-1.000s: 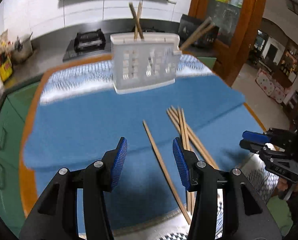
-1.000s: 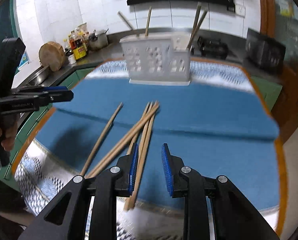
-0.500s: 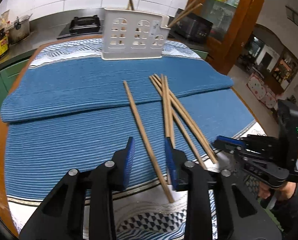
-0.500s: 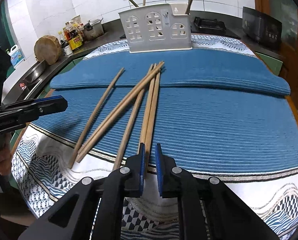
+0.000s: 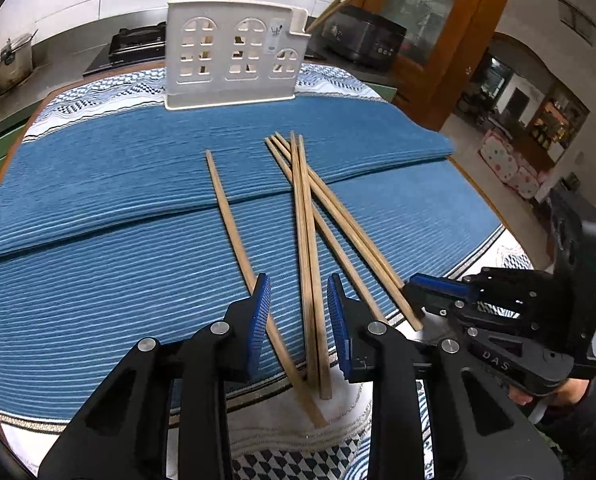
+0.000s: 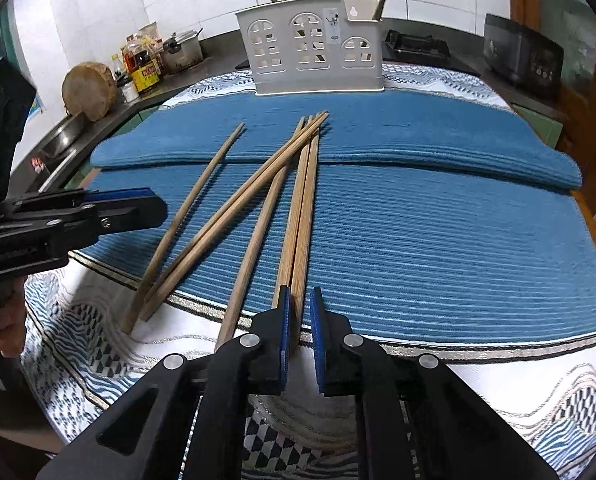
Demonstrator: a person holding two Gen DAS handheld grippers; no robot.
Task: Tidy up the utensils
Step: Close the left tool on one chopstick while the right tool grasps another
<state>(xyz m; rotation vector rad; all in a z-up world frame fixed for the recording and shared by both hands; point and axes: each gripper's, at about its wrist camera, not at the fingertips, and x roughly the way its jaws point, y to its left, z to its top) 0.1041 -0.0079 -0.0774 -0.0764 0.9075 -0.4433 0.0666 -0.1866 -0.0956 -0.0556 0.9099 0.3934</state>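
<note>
A: Right claw [image 6: 298, 312] is pinched narrow on one chopstick [image 6: 303, 220]; left claw [image 5: 298, 308], jaws just closing, straddles a loose pair [image 5: 307, 260] on the counter [image 5: 78, 300].
B: Risk: crossed neighbours [image 6: 218, 216] could drag along, well short of the holder [image 5: 234, 52].

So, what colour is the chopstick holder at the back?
White. The chopstick holder with arched window cut-outs shows best in the right wrist view.

White tiles [image 6: 98, 20] cover the wall behind a dark counter [image 6: 218, 56] with a pot [image 6: 184, 54], bottles [image 6: 142, 66] and a black stove [image 5: 138, 42]. A brown wooden cabinet [image 5: 437, 40] stands past the tabletop's far right corner, beside a doorway [image 5: 513, 96] into another room.
</note>
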